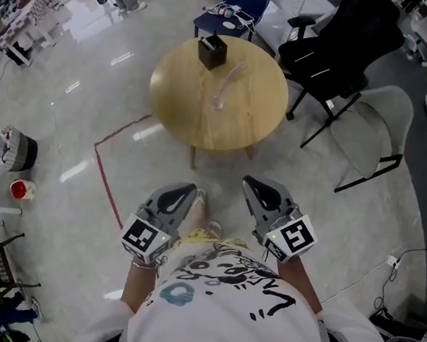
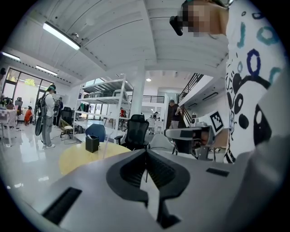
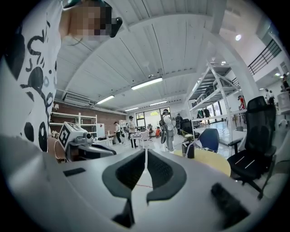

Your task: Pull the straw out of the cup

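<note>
A clear cup (image 1: 219, 100) with a pale straw (image 1: 231, 79) leaning out of it stands near the middle of a round wooden table (image 1: 242, 124), well ahead of me. Both grippers hover close to the person's body, far short of the table. My left gripper (image 1: 186, 193) is shut with nothing in it, and so is my right gripper (image 1: 252, 184). In the left gripper view the jaws (image 2: 146, 156) meet, and the cup (image 2: 104, 148) shows faintly on the table beyond. In the right gripper view the gripper (image 3: 146, 158) is closed and the straw (image 3: 192, 142) is far off.
A black box (image 1: 212, 50) stands at the table's far edge. A black office chair (image 1: 342, 47) and a grey chair (image 1: 378, 135) stand to the right, a blue chair (image 1: 237, 0) behind. Red tape (image 1: 105, 177) marks the floor. People stand far off on the left.
</note>
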Demonstrator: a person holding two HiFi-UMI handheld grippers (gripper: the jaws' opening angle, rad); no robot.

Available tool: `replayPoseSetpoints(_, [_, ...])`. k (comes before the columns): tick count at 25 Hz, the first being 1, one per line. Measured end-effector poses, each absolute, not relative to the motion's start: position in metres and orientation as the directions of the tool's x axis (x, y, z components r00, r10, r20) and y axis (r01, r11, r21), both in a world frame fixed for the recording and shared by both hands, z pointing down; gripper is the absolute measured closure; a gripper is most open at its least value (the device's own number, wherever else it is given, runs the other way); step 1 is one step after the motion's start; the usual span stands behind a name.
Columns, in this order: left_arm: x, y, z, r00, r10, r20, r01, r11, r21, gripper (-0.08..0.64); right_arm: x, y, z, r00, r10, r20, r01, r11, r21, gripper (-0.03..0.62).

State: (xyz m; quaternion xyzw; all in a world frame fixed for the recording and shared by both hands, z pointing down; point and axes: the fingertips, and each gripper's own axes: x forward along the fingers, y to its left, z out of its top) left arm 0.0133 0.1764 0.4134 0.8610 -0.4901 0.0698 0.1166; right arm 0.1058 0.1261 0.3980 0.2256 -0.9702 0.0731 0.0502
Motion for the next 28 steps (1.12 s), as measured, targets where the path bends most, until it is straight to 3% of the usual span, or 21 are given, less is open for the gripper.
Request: replayPoseSetpoints(28, [-0.082,0.012,0.417,0.596,-0.760,0.260,-0.801,-0.587,0.121,0.545,0.015,-0.019,0.392,-0.841,-0.525,0.133,-0.539,0.834,-0.117,0.563])
